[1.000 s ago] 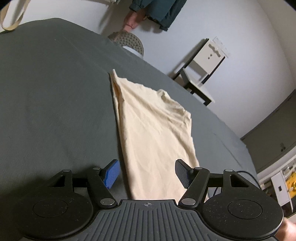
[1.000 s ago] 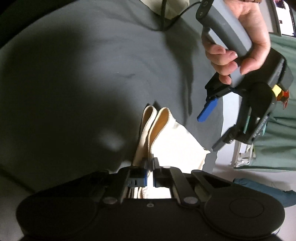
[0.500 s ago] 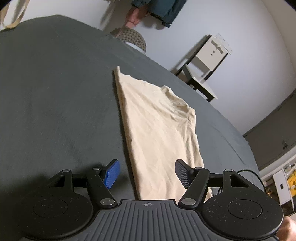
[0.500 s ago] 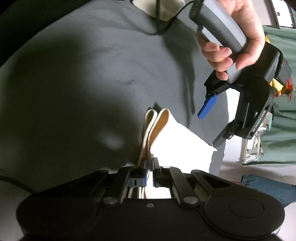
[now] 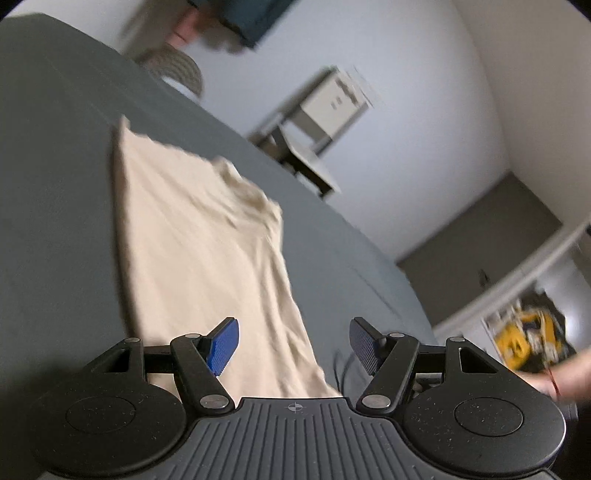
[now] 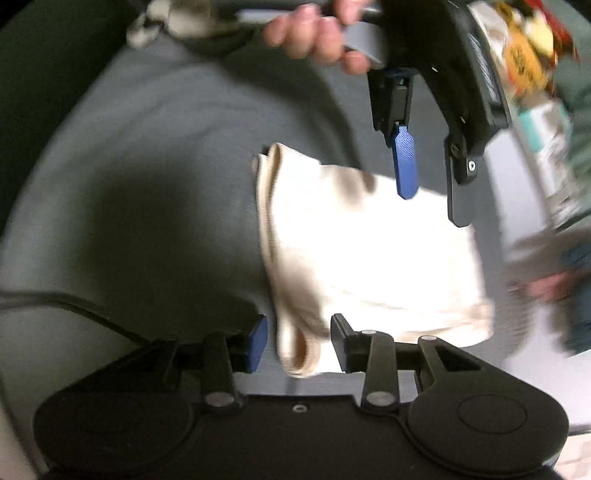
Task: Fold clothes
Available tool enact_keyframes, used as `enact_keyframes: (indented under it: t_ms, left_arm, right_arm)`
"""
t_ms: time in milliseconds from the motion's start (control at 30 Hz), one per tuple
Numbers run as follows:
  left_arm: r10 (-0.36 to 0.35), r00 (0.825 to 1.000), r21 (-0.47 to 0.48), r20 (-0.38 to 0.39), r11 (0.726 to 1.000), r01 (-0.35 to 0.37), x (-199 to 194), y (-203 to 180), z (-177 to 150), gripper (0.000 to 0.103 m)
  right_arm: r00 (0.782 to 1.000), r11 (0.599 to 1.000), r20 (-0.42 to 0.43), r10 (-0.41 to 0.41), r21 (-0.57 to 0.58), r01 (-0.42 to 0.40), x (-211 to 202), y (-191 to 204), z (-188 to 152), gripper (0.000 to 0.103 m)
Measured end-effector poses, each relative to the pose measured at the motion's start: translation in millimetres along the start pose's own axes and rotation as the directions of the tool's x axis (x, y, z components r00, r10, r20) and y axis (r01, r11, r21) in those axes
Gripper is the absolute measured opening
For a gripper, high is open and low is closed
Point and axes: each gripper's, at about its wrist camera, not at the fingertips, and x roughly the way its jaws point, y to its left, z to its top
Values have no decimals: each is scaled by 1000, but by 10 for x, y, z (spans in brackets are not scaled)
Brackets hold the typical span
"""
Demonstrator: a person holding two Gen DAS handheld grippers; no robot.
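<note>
In the left wrist view, grey cloth covers the surface across the left half of the frame. On it lies the cream garment, a long folded strip running from the upper left down to the bottom centre, its far end rumpled. The left gripper sits at the bottom with its fingers spread wide, gripping nothing; the blue pad hangs over the garment's near end, the other finger over bare cloth. At the upper right a chair stands by the wall, blurred.

In the right wrist view, a cable crosses the cloth at the lower left. The right gripper at the bottom centre is parted, with the garment's folded corner lying loose between the fingers, touching neither as far as the blur allows. The garment fills the frame's centre. At the upper right a hand holds the left gripper, fingers apart, above the garment's far edge.
</note>
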Motion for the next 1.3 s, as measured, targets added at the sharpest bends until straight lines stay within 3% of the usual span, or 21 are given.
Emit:
enact_keyframes:
  t_ms: [133,200,233,367,467,533,567,667,733,833,867,1000,1200,1267,1300]
  left_arm:
    - [36,987,26,-154,999,-33,241,-6,-113,66]
    - [70,979,53,-194,997,-61,312,-13,-157,66]
    - [77,977,65,-199,996,-65,323,-23,-167,66]
    - [74,979,47,-192,997,-66,287,-32,-138,66]
    - [80,982,62,-170,996,-70,231,-73,-113,66]
    - [49,990,68,-135,997,-40,172,-98,-103,66]
    - [21,994,65,-111,998,-14,137,-104,-97,66]
    - [-54,997,44,-62,997,57,111,-121,-91,66]
    - [-44,997,46,-68,998,47,149,-120,-119,66]
    - [24,992,72,-126,997,-15,245,-104,-191,66]
    - [45,988,82,-149,996,-33,283,-101,-215,66]
    - [64,983,126,-171,991,-43,322,-128,-245,66]
    - [47,984,112,-169,993,-29,297,-89,-269,66]
    - [46,985,115,-169,993,-27,294,-72,-257,66]
    - [45,985,118,-168,993,-25,289,-74,-263,66]
  right_arm:
    - [996,988,10,94,119,-94,41,-174,-120,39]
    - [991,977,17,129,168,-130,0,-171,-146,40]
    - [989,972,29,142,183,-145,-93,-33,-100,41]
    - [985,961,99,139,228,-158,-247,-173,-105,41]
    - [989,908,117,91,398,-130,-220,-678,-59,43]
    - [995,812,100,16,579,-72,-121,-1119,-163,44]
    - [996,746,93,-19,664,-48,-63,-1345,-227,44]
    - [989,490,100,-111,871,-33,174,-1960,-528,43]
    - [982,301,113,-150,952,-64,374,-2359,-768,39]
    - [976,80,146,-163,988,-135,839,-2763,-1000,33]
    - [977,28,153,-146,988,-150,979,-2880,-1029,32]
    - [985,-52,149,-81,987,-154,1365,-3086,-1058,31]
    - [988,-44,146,-54,988,-148,1468,-3206,-1065,30]
    - [988,-47,151,-43,987,-153,1511,-3216,-1058,18]
    - [988,-42,151,-28,988,-152,1556,-3223,-1052,3]
